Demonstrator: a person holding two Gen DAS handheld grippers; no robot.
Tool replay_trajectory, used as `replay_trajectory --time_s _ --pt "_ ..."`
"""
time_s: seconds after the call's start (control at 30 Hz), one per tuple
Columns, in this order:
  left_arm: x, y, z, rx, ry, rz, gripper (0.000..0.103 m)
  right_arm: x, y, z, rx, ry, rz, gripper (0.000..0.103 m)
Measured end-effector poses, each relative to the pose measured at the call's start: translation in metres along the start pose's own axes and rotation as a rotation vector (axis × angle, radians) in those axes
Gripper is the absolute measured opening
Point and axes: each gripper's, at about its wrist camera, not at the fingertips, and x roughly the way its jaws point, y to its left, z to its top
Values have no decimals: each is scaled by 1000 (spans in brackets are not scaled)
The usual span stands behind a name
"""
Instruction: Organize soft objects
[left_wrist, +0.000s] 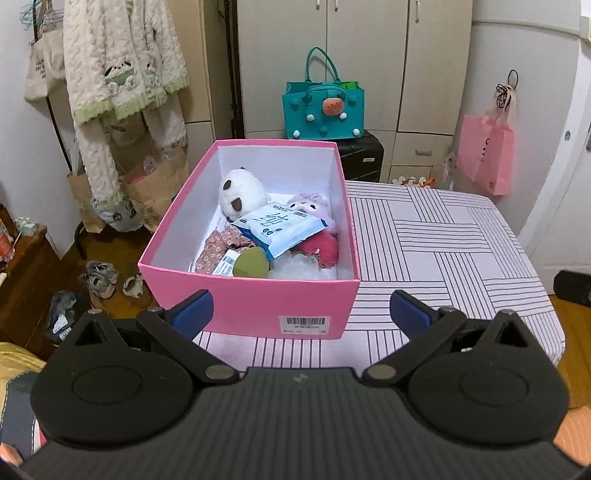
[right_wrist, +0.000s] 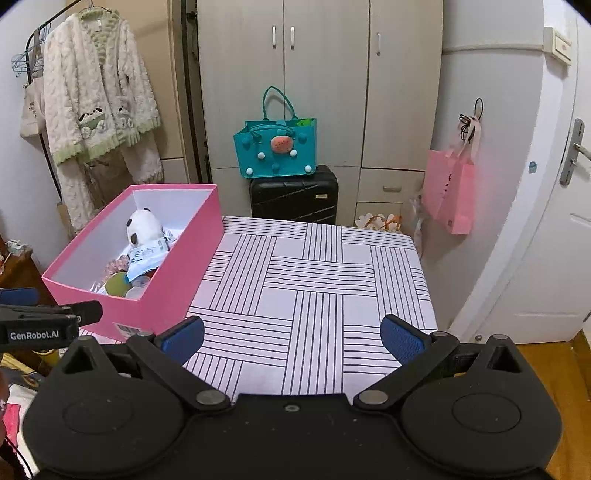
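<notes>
Both grippers empty, jaws wide apart. Left gripper (left_wrist: 301, 314) hangs just in front of pink box (left_wrist: 251, 306), near side w/ barcode sticker. Right gripper (right_wrist: 291, 338) hangs over bare striped table (right_wrist: 314, 280), box off to its left.

Box sits at left edge of table, by near-left corner, lid off. Full of soft stuff:
- white plush w/ dark patches (left_wrist: 242, 192), at back, leans on far wall
- pink plush w/ bow (left_wrist: 312, 203), back right
- blue-white soft pack (left_wrist: 282, 229), lies flat on top, middle
- flowery cloth thing (left_wrist: 221, 245), front left
- green round thing (left_wrist: 251, 260), front
- fuzzy red-pink thing (left_wrist: 321, 247), right side
- white fluffy bit (left_wrist: 295, 267), front, partly hidden

All look light & squishy, prob. no risk of breaking. Plush: grab by head or belly, squeeze a good bit so fur doesn't slip. Soft pack: smooth wrap, likely slippery & floppy, so pinch an edge or corner, lift slow. Cloth thing: pinch a fold, will droop. Box itself: stiff card, light, may slide if bumped, so hold the rim or push gently.

Rest of table bare; looks like things already in box, or still to be taken out — can't tell which.
</notes>
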Motion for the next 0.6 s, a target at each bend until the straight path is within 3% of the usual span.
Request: replay_trajectory --time_s 0.33,0.6 --pt "-6 -8 -8 36 -66 9 103 -1 1 -7 -17 -12 -6 103" --pt "-14 -10 -15 42 -154 -3 103 -7 4 -16 -49 -102 -16 103"
